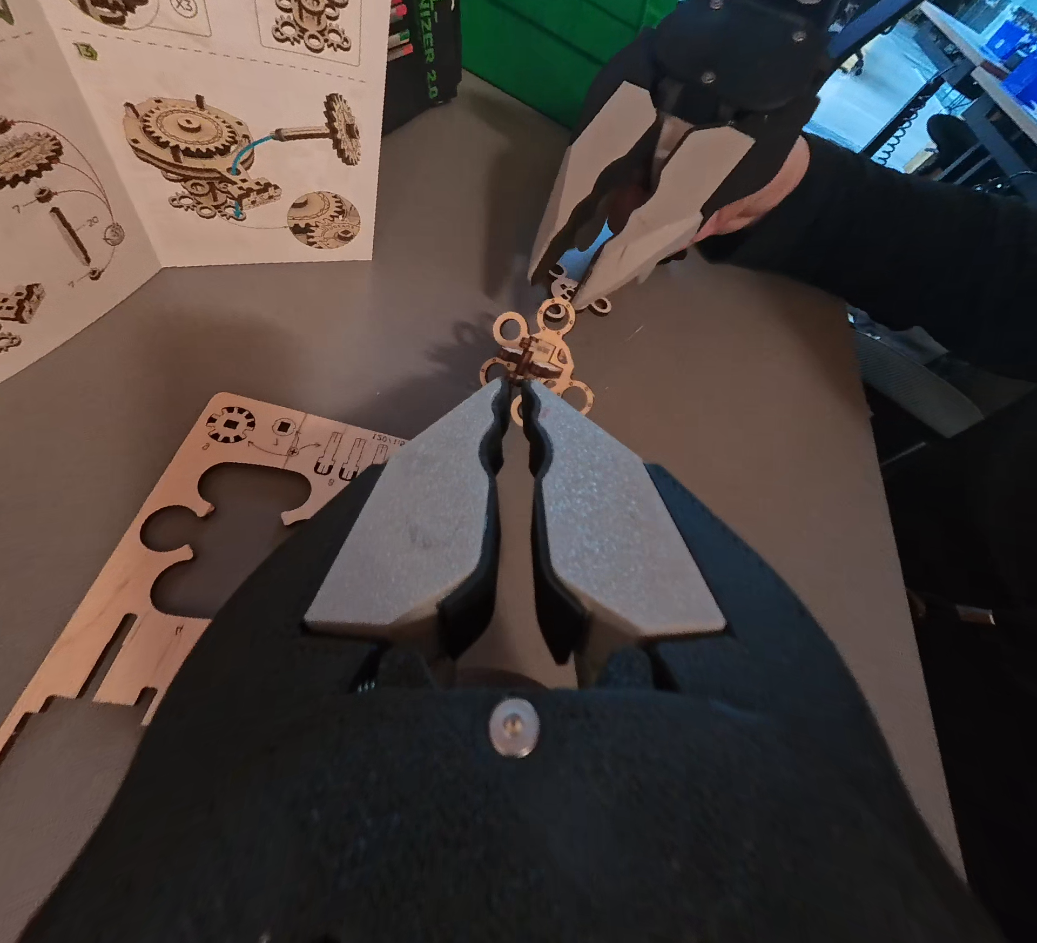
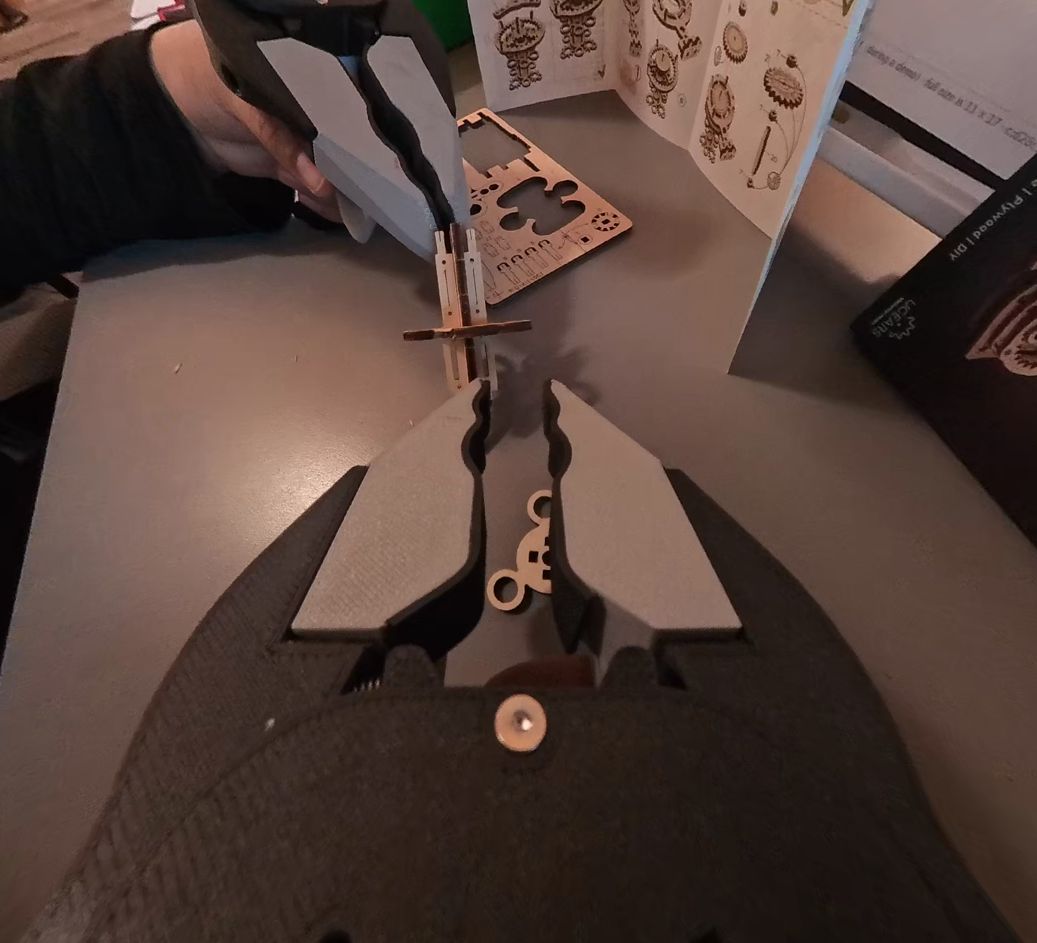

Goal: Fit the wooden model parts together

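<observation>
My left gripper [image 1: 513,386] is shut on a wooden sub-assembly [image 1: 533,355]: a slotted post pushed through a flat plate with ring-shaped lobes. In the right wrist view the left gripper [image 2: 452,226] holds this post [image 2: 460,287] pointing down, with the plate [image 2: 466,335] edge-on partway along it. My right gripper [image 2: 519,388] is open and empty, its fingertips close to the post's lower end. A loose flat ringed wooden piece [image 2: 522,568] lies on the grey table between the right fingers. In the left wrist view it peeks out [image 1: 600,305] under the right gripper [image 1: 561,287].
A punched-out plywood sheet [image 1: 196,523] [image 2: 538,220] lies on the table behind the left gripper. A folded instruction leaflet [image 1: 224,102] [image 2: 673,18] stands at the back. A black box [image 2: 954,327] sits at the right, a green bin [image 1: 550,18] behind. A person's hands [image 2: 252,141] hold the grippers. Spacing between my two grippers at the tips: around 6 cm.
</observation>
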Motion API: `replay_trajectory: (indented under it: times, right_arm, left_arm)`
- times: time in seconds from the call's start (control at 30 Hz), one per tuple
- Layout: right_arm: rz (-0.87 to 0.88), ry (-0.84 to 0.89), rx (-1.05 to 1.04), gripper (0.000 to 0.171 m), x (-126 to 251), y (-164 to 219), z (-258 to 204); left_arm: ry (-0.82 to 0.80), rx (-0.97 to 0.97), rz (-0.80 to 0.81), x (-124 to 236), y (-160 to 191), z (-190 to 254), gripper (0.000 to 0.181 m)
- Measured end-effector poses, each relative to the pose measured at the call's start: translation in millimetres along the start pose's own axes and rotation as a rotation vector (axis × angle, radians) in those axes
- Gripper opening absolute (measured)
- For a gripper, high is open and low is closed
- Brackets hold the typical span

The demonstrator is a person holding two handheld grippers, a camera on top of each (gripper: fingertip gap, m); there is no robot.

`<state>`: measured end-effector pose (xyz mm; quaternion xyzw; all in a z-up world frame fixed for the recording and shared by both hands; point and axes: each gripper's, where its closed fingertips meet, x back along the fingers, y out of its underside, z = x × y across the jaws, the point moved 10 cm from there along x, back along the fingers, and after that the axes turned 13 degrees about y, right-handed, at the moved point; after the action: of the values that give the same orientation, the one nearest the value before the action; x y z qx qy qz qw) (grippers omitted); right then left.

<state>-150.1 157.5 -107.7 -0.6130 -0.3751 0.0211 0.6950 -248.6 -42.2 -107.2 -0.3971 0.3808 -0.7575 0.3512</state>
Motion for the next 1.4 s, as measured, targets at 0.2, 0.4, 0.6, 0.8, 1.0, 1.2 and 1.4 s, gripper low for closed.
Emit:
replay_trajectory:
  times: [0.2,0.4,0.6,0.8,1.0,1.2,1.4]
  right_arm:
    - [0.015,-0.002,-0.001,0.014,0.7,-0.6,-0.1]
    - [0.006,-0.028,0.025,0.014,-0.4,-0.5,-4.5]
    - [-0.012,-0.009,0.046,0.015,-0.9,0.5,-4.2]
    - [0.050,0.044,0.002,0.015,15.5,-4.1,14.1]
    - [0.012,0.045,0.015,0.016,17.4,-0.4,19.7]
    - [-0.104,0.024,0.063,0.025,4.2,10.2,14.7]
    - [-0.153,0.003,0.067,0.018,-1.6,11.1,12.6]
  left_arm:
    - [-0.008,0.022,-0.014,-0.1,1.4,-0.9,0.000]
    - [-0.013,0.004,-0.046,-3.2,2.2,1.1,0.000]
    - [-0.004,0.007,-0.038,-2.6,2.1,1.0,0.000]
    - [-0.037,-0.039,-0.107,-10.3,3.3,4.7,0.000]
    - [-0.156,-0.216,-0.311,-37.6,8.0,14.6,0.013]
    - [-0.223,-0.298,-0.353,-48.2,7.7,17.2,0.017]
    - [-0.213,-0.299,-0.370,-51.2,7.6,16.3,0.007]
